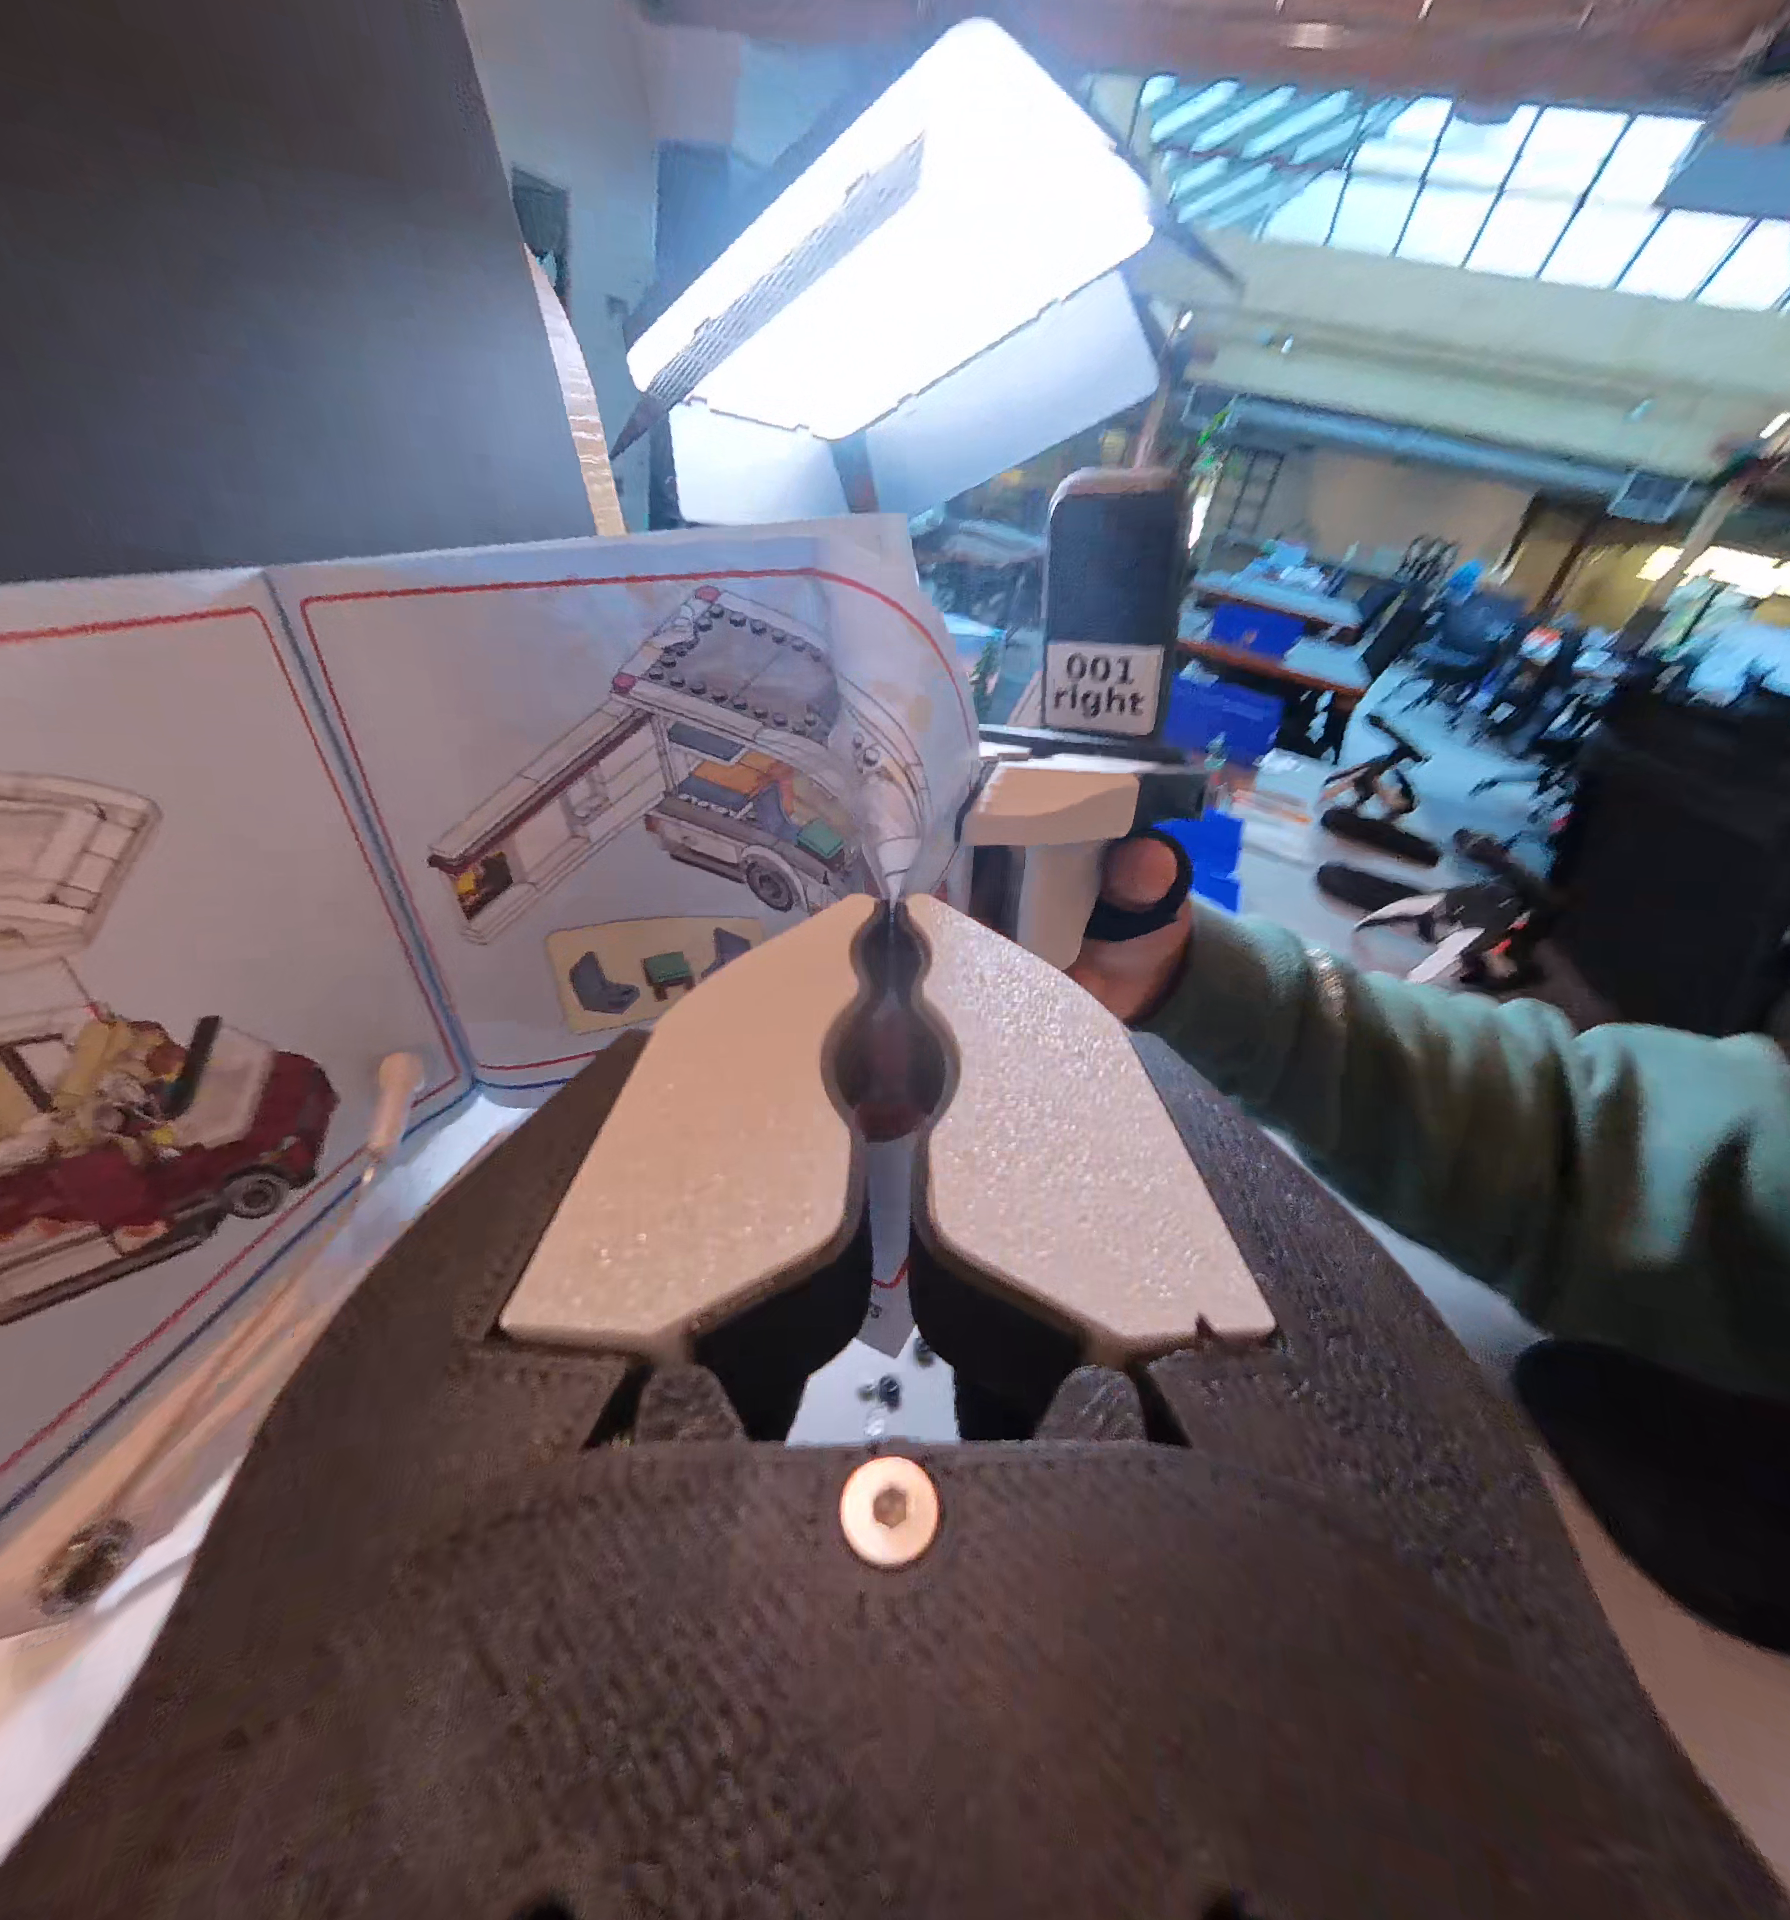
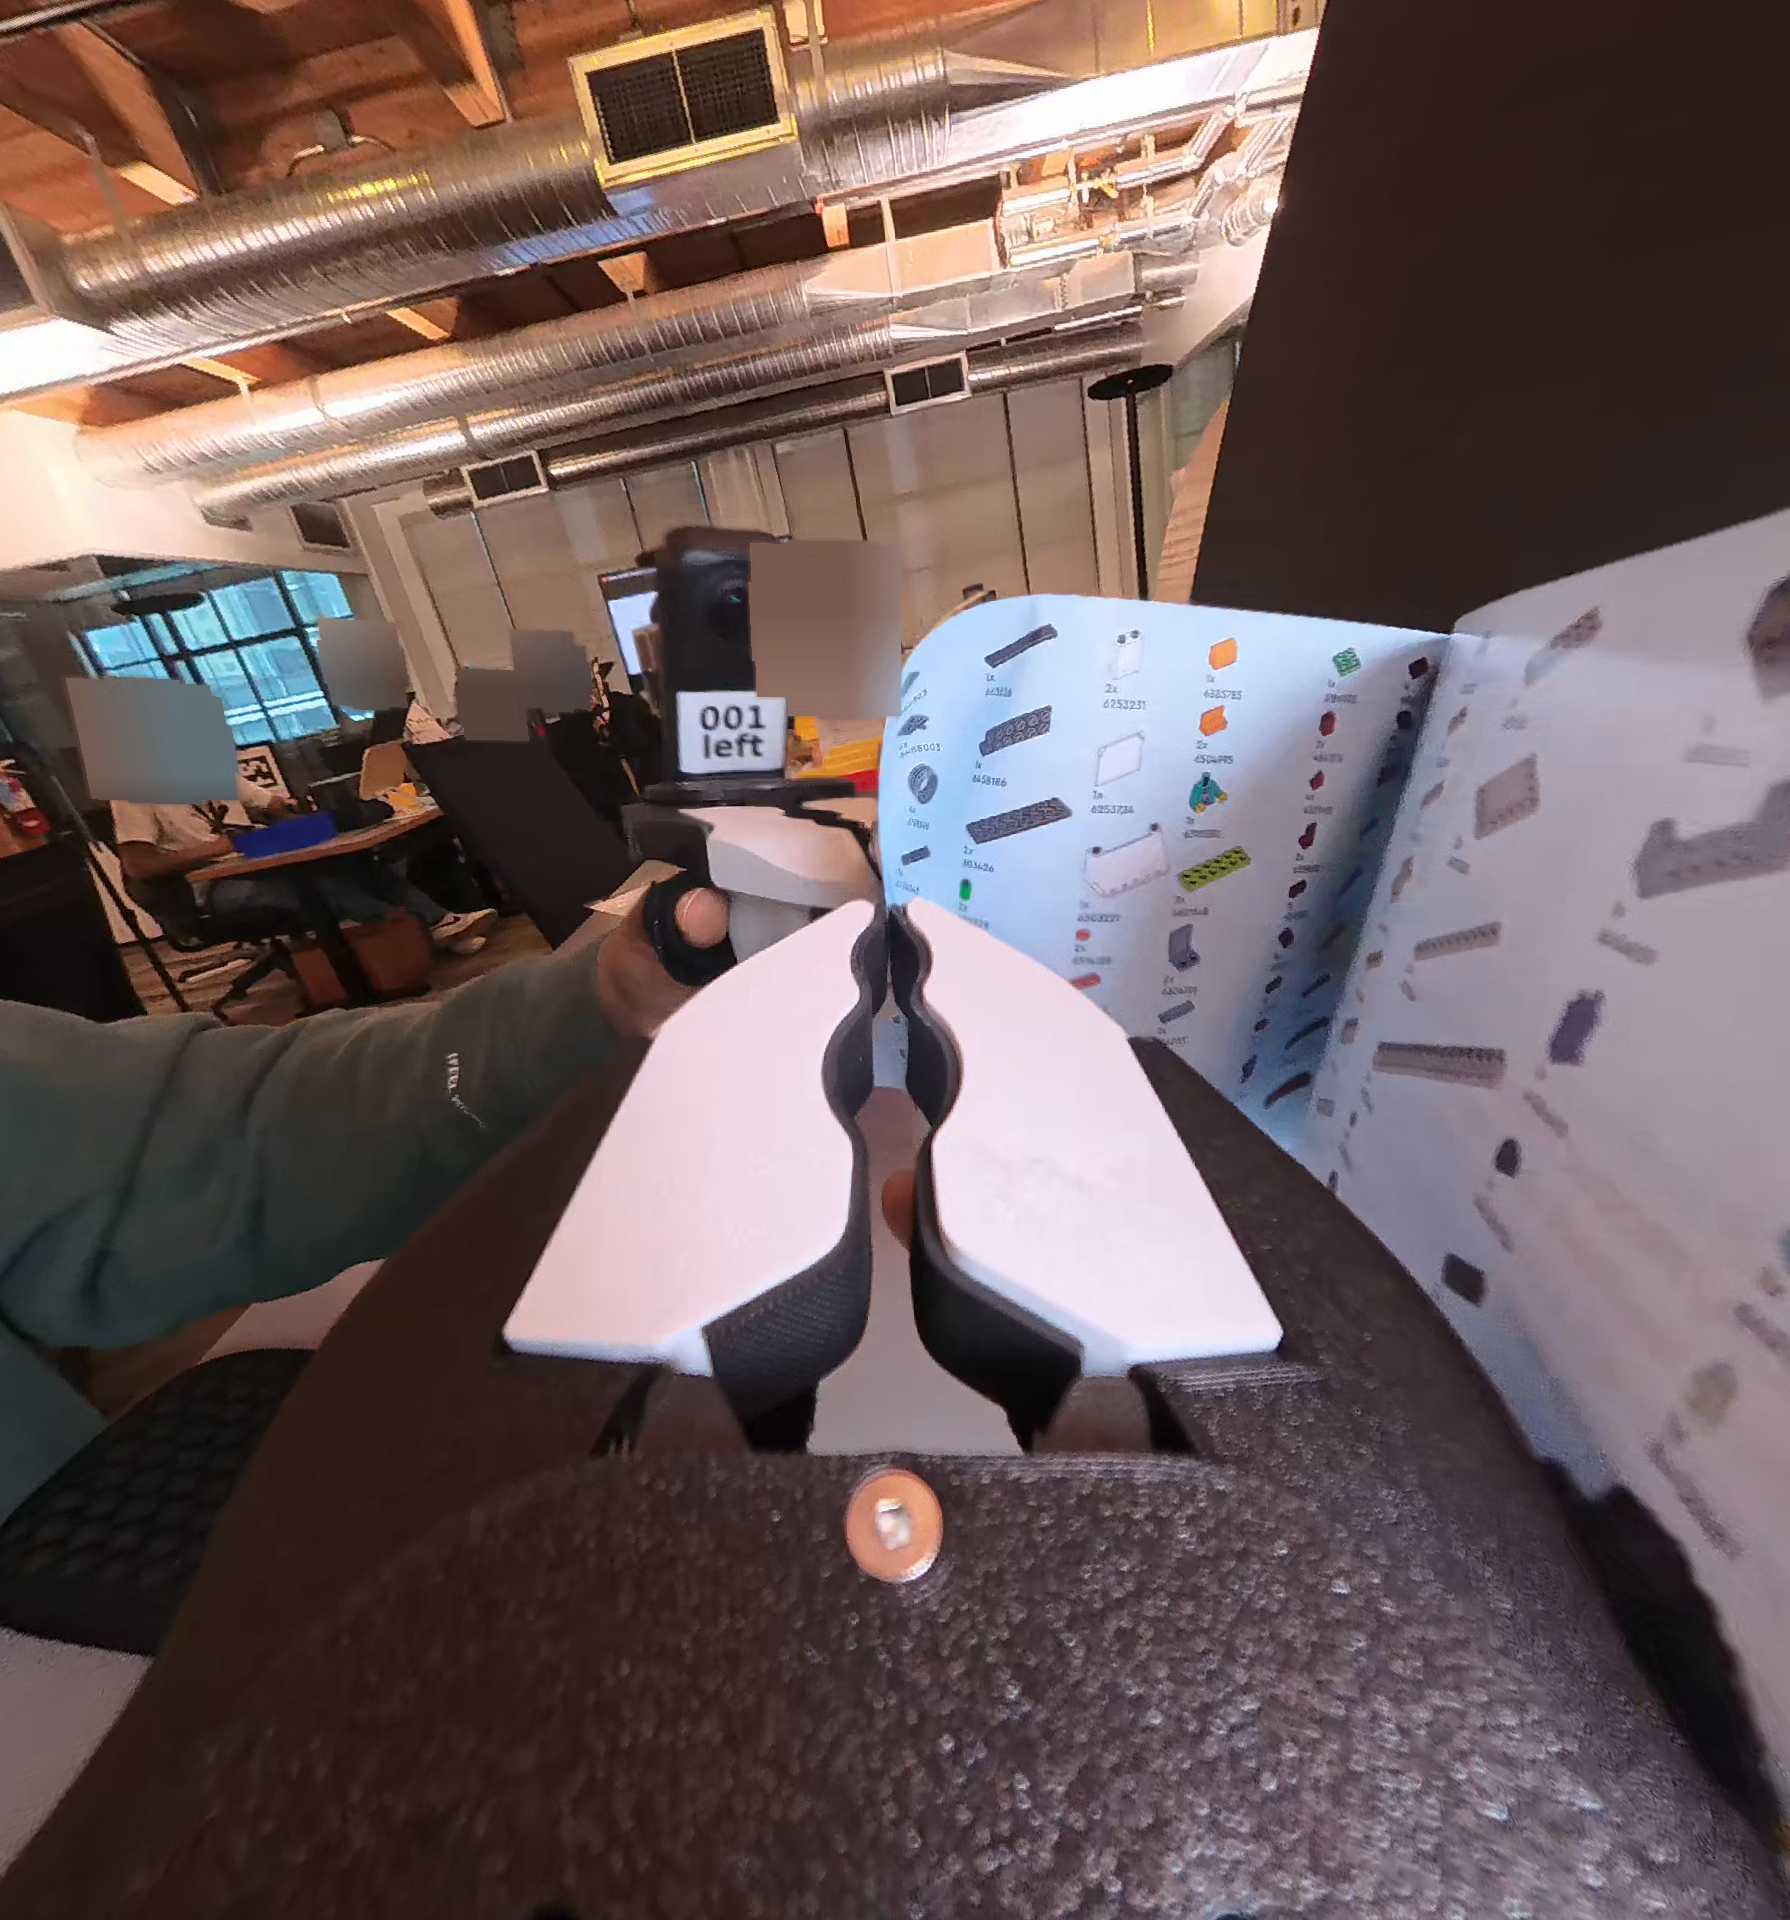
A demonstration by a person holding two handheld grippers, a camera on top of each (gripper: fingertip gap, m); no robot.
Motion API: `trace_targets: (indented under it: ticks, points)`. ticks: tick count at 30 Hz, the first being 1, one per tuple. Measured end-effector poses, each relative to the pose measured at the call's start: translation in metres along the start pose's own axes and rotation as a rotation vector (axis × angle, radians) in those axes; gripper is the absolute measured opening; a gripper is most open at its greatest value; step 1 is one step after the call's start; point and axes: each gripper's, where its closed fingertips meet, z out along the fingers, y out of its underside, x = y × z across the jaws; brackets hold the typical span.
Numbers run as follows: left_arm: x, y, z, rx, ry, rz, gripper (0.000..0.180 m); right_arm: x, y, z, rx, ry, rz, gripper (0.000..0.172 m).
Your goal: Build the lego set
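Presently, notes on the held item follow.

Item: we see an open instruction booklet (image 1: 517, 790), held up in the air between the two grippers, pages facing the cameras; its lower edge sits above the white counter (image 1: 29, 1756).

Left gripper (image 1: 889, 906): its fingers (image 1: 756, 1049) are pressed together on a pinched corner of the outermost page, which puckers into a point right at the tips.

Right gripper (image 2: 887, 914): its fingers (image 2: 1026, 1091) are closed tight on the curling edge of the parts-list page (image 2: 1130, 790); the sheet runs down between the pads.

Weight: we judge it very light.

Stiffness: we judge it floppy. The free page bows into a curve, and single sheets give no support of their own.

Fragility: thin glossy paper; we expect creasing or tearing at a pinch point if the two grips pull apart.

Slip: smooth print, yet the ribbed dark pads appear to bite well.

Where to hold: we would favour the spine fold (image 1: 382, 831) or several sheets together, rather than one page corner.

Nearby: a small wooden-handled tool (image 1: 392, 1101) lies just beside the booklet's lower edge.
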Motion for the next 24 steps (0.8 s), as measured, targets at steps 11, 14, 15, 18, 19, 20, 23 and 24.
trace_targets:
  ticks: [11, 14, 15, 18, 19, 20, 23, 24]
  points:
    - [0.005, -0.009, -0.004, 0.144, 0.174, -0.239, 0.0, -0.001, -0.007, -0.006, 0.064, -0.027, 0.012, 0.016]
    - [0.009, -0.008, 0.0, 0.146, 0.2, -0.261, 0.002, -0.002, -0.012, -0.004, 0.095, -0.035, 0.011, 0.011]
    - [0.009, -0.006, 0.001, 0.141, 0.2, -0.261, 0.003, -0.003, -0.012, -0.003, 0.097, -0.042, 0.009, 0.008]
    - [0.01, -0.003, 0.004, 0.12, 0.182, -0.238, 0.007, -0.007, -0.015, -0.002, 0.096, -0.053, -0.01, 0.0]
    - [0.008, -0.003, 0.003, 0.111, 0.15, -0.218, 0.009, -0.006, -0.015, -0.003, 0.091, -0.044, -0.013, 0.0]
    - [0.002, -0.002, 0.002, 0.096, 0.094, -0.184, 0.006, -0.004, -0.016, -0.006, 0.095, -0.034, -0.011, 0.0]
    - [-0.014, 0.002, -0.002, 0.024, -0.081, -0.042, 0.0, 0.005, -0.02, -0.016, 0.112, -0.012, 0.042, 0.0]
    - [-0.016, 0.004, -0.002, -0.003, -0.119, -0.003, 0.0, 0.01, -0.019, -0.019, 0.105, 0.015, 0.044, 0.0]
